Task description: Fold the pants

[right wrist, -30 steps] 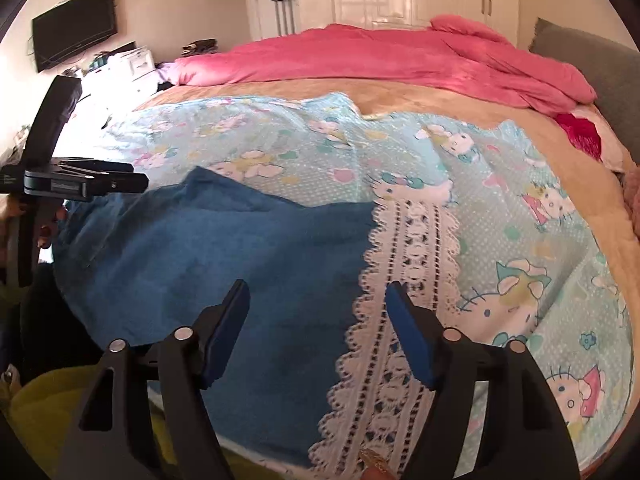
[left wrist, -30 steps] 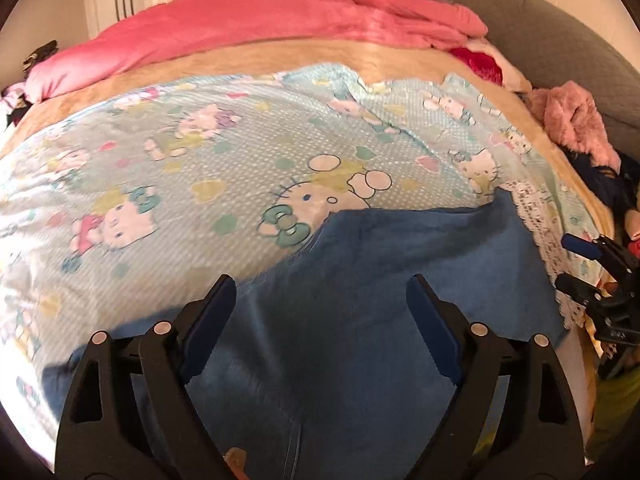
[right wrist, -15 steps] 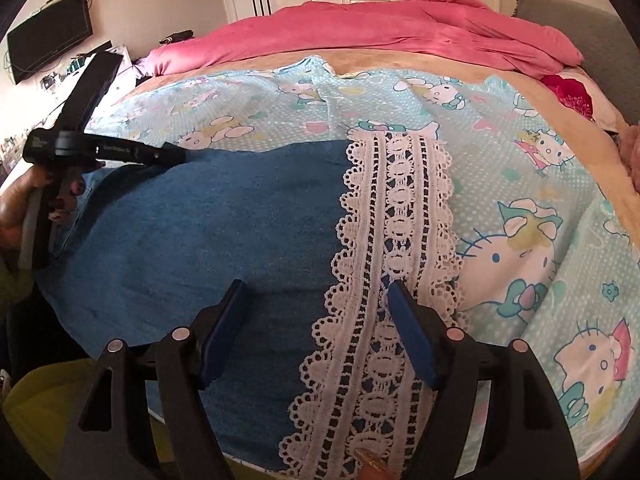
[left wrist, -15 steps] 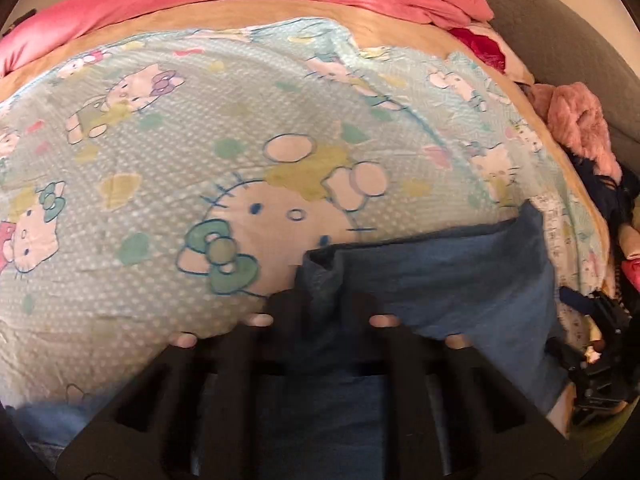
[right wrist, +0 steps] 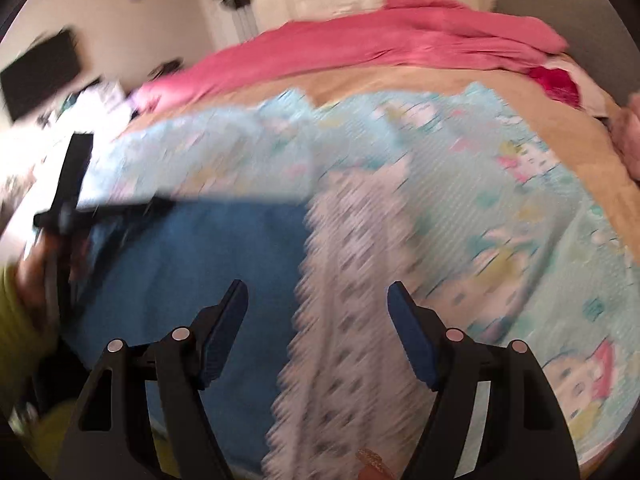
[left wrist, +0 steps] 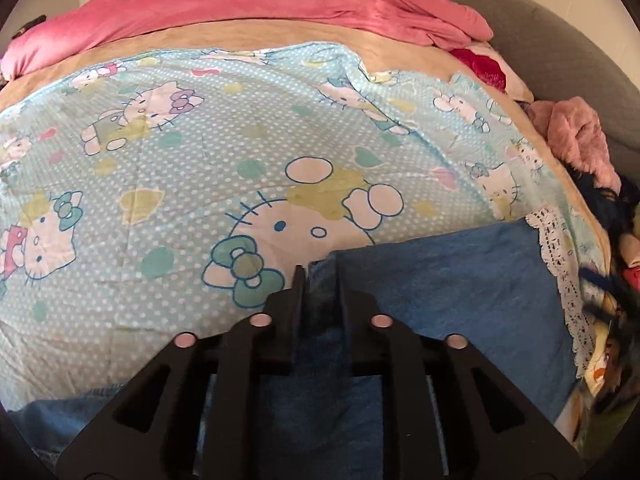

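The blue pants lie on the cartoon-print bedspread, barely folded. The left claw is clamped on their edge; the right claw gapes, empty, above the lace trim.

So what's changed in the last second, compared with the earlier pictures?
The left gripper, open over the blue denim pants a second ago, has moved forward and shut on their far edge. The right gripper stays open above the white lace trim, though its view is now blurred by motion. The cartoon-cat bedsheet and pink duvet lie as before.
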The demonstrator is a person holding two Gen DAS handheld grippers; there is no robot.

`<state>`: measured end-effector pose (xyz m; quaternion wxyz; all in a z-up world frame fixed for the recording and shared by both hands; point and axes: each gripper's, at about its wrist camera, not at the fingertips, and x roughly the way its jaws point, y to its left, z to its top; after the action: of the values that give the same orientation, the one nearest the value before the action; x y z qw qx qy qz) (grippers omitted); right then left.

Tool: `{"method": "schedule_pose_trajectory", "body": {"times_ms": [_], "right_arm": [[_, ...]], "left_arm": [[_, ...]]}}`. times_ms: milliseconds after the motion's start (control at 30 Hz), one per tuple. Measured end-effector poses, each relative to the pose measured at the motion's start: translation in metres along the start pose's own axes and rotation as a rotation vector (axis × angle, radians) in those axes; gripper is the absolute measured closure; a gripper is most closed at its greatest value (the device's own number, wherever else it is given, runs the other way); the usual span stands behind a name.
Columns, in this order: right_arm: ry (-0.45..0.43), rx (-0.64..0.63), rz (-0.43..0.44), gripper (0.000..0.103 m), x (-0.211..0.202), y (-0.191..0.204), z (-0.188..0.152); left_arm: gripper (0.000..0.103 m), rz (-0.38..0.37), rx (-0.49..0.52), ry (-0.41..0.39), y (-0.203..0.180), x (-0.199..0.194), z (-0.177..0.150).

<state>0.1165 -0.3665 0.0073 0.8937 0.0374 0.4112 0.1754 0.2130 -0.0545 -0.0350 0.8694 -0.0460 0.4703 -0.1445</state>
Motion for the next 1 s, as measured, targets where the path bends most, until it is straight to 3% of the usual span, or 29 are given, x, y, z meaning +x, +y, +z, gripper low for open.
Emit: {"method": "schedule_pose_trajectory", "body": {"times_ms": [133,200,267,300,367,467,600,733,833,900,967,1000], "right_arm": [[0.052,0.124,-0.016,0.032,0.029,-0.040,0.029],[0.093,0.192,0.039,0.035,0.051,-0.054,0.036],[0.135,0.212,0.054,0.052,0.068,-0.058,0.036],[0.147,0.211,0.063,0.071,0.072,-0.057,0.034],[0.141,0.186,0.090,0.086,0.070,-0.049,0.030],[0.042,0.094,0.071,0.088,0.043,-0.035,0.029],[-0.077,0.014,0.043,0.088,0.013,-0.030,0.047],[-0.005,-0.066,-0.069,0.088,0.043,-0.029,0.053],[0.075,-0.069,-0.113,0.085,0.069,-0.038,0.040],[0.077,-0.059,-0.117,0.084,0.078,-0.041,0.031],[0.053,-0.047,-0.119,0.082,0.077,-0.043,0.026],[0.048,-0.043,-0.125,0.074,0.075,-0.044,0.026]], "left_arm": [[0.089,-0.004,-0.009,0.002,0.001,-0.001,-0.004],[0.088,-0.003,-0.006,0.001,0.000,-0.001,-0.008],[0.088,-0.006,-0.012,-0.001,0.000,-0.001,-0.009],[0.088,-0.008,-0.018,-0.002,0.000,-0.001,-0.009],[0.088,0.001,-0.018,-0.004,0.000,-0.001,-0.010],[0.097,0.043,-0.010,-0.014,-0.006,-0.003,-0.009],[0.098,0.110,0.043,-0.053,-0.023,-0.006,-0.004],[0.098,0.166,0.032,-0.060,-0.027,0.005,-0.006],[0.089,0.175,0.016,-0.070,-0.022,0.008,-0.008],[0.078,0.180,0.014,-0.082,-0.017,0.006,-0.010],[0.073,0.161,-0.006,-0.096,-0.011,0.002,-0.011],[0.071,0.154,-0.020,-0.106,-0.008,-0.002,-0.012]]}}
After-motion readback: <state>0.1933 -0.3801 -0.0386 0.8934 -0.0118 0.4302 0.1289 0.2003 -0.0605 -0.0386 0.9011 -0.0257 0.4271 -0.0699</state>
